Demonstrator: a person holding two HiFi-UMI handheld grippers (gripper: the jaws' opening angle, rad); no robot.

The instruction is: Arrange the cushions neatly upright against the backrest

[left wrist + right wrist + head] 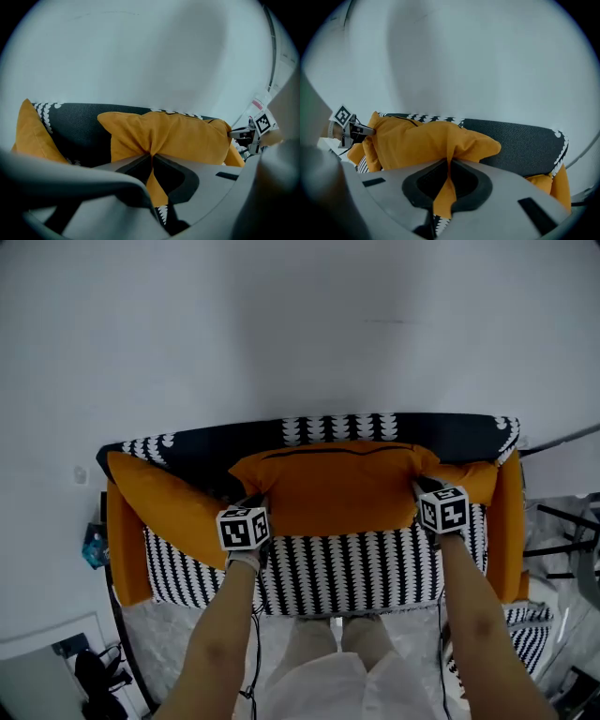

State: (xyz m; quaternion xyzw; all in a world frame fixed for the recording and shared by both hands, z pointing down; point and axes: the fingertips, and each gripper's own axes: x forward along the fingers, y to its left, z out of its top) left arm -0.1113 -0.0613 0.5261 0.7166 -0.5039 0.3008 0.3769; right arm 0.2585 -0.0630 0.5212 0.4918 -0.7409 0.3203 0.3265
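Note:
An orange cushion is held in front of the sofa's black backrest, above the black-and-white patterned seat. My left gripper is shut on its left edge and my right gripper is shut on its right edge. In the left gripper view the jaws pinch a fold of the orange cushion. The right gripper view shows the same on the other side, with the jaws closed on the orange cushion. A second orange cushion leans at the sofa's left end.
Orange side pieces bound the sofa at both ends. Another orange cushion sits in the right corner. A white wall rises behind. A blue item and black gear lie on the floor at left, dark frames at right.

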